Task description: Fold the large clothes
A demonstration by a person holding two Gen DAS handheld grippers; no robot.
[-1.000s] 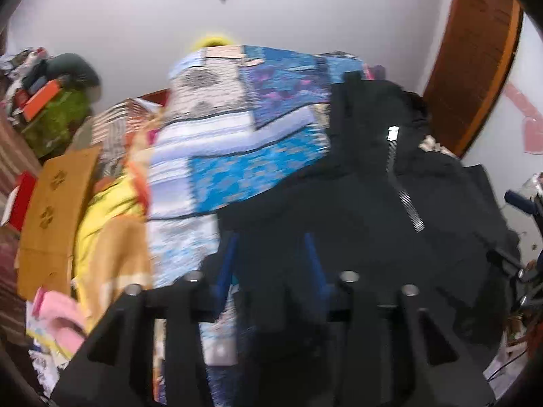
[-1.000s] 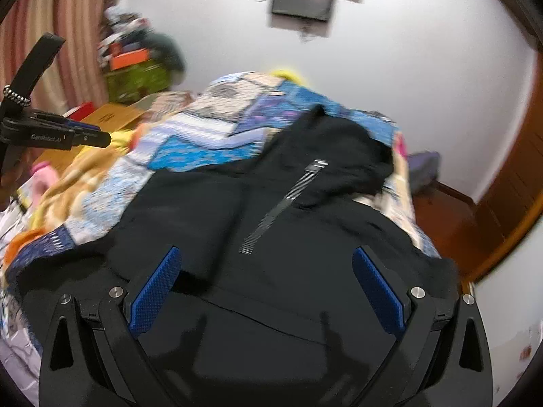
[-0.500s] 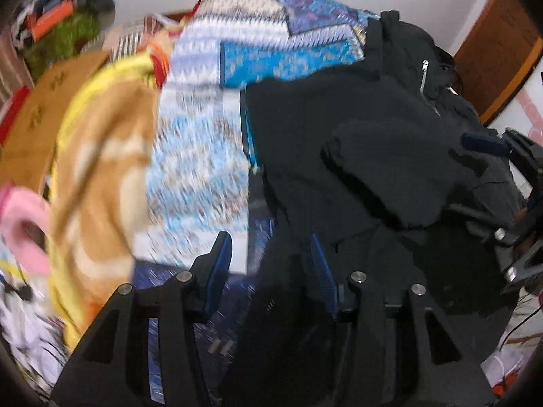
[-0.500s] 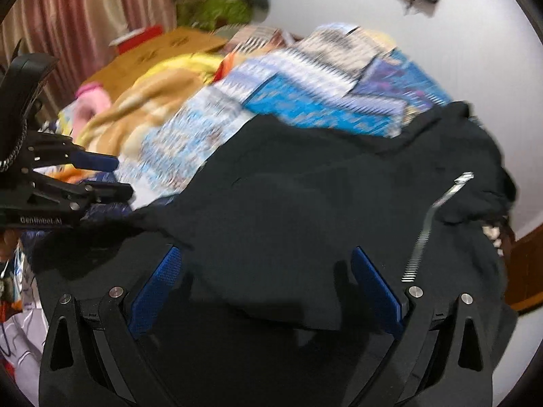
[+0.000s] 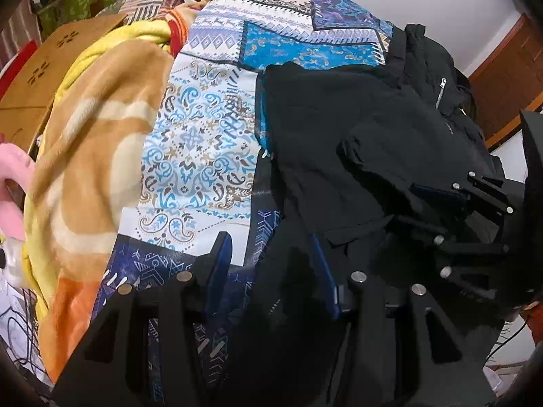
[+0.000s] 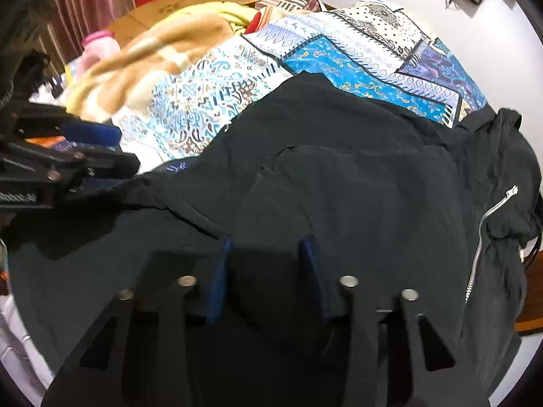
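Black zip-front jacket (image 6: 356, 203) lies spread on the patterned blue-and-white patchwork bedspread (image 5: 203, 129), both grippers down at its near edge.

The jacket covers the right part of the bed, its silver metal zipper (image 6: 482, 237) running along the far right side and a folded panel lying across its middle. The right gripper (image 6: 268, 271) has its blue-padded fingers part-way closed around a ridge of the black cloth. The left gripper (image 5: 271, 271) sits at the jacket's left hem with a moderate gap between its fingers and dark cloth between them; whether it pinches the cloth I cannot tell. Left of the bedspread lies a yellow-and-tan fleece blanket (image 5: 95, 142), beyond it a brown cardboard box (image 5: 40, 78), with a pink plastic bottle (image 6: 100, 45) near the blanket's edge.
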